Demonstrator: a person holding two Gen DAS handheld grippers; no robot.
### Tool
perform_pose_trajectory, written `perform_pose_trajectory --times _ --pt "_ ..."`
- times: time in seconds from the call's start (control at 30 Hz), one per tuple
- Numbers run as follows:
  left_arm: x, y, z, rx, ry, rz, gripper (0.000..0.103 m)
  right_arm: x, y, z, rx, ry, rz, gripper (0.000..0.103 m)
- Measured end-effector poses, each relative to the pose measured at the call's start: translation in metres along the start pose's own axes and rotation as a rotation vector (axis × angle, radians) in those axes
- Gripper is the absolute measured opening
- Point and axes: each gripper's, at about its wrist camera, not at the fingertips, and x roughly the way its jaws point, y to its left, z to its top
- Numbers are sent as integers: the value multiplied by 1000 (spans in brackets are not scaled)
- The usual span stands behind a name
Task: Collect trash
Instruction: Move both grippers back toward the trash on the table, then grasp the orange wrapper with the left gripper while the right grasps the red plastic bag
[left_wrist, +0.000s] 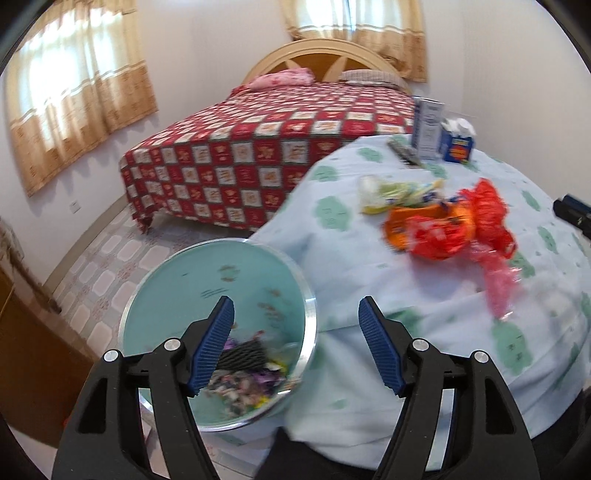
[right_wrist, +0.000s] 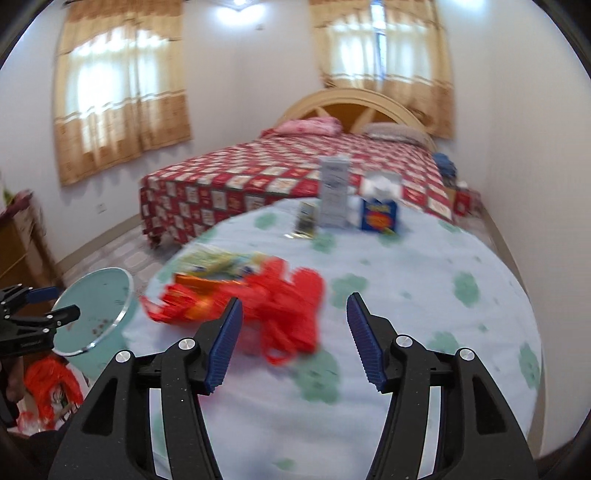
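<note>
Jaws apart, round table (right_wrist: 424, 302) in floral cloth, bed (right_wrist: 280, 173) behind

A crumpled heap of red and orange plastic wrappers (left_wrist: 448, 229) lies on the cloth-covered round table (left_wrist: 369, 295), with a yellow-green wrapper (left_wrist: 399, 192) touching its far side. Beside the table's edge, lower down, stands a pale teal bin (left_wrist: 218, 332) with a shiny rim, its bottom holding mixed scraps of litter (left_wrist: 247, 376).
</note>
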Motion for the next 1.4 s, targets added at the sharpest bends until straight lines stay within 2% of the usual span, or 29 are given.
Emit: perform_pose_trajectory --times 0.1,0.27,0.4,0.43,0.47,0.5,0.57,0.63,0.67,0.77,1.03,1.2,1.3,1.4 --pt "2 -23 9 23 -16 -18 69 -3 -18 -12 22 7 -20 64" --pt "7 -62 33 48 -40 -75 69 -7 -41 -28 68 12 -36 66" --pt "29 -98 44 100 -15 -114 69 -8 -52 -35 101 11 -31 68" --pt "37 -104 45 110 3 -122 66 -8 -54 -36 106 12 -28 68" --pt "45 -109 46 113 25 -138 57 -7 -55 -37 110 14 -24 68" --pt "50 -112 45 115 47 -155 52 -7 -56 -39 110 16 -21 68" --pt "57 -118 42 127 78 -185 34 -5 -57 -41 112 19 -16 68" --pt "57 -123 40 141 78 -184 28 -2 -58 -42 121 21 -8 69" --pt "56 -124 40 147 76 -187 20 -1 -59 -43 127 24 -5 69" --pt "46 -120 43 147 51 -190 16 0 -57 -46 130 31 -3 69" --pt "-2 -89 59 121 -64 -183 15 -1 -46 -28 120 -1 -9 69" --pt "-5 -62 52 99 -62 -133 15 15 -15 3 83 -12 25 65" --pt "-1 -43 43 71 -47 -105 16 36 6 17 41 25 38 58" --pt "2 -22 37 36 -36 -79 16 55 20 26 27 56 63 57"
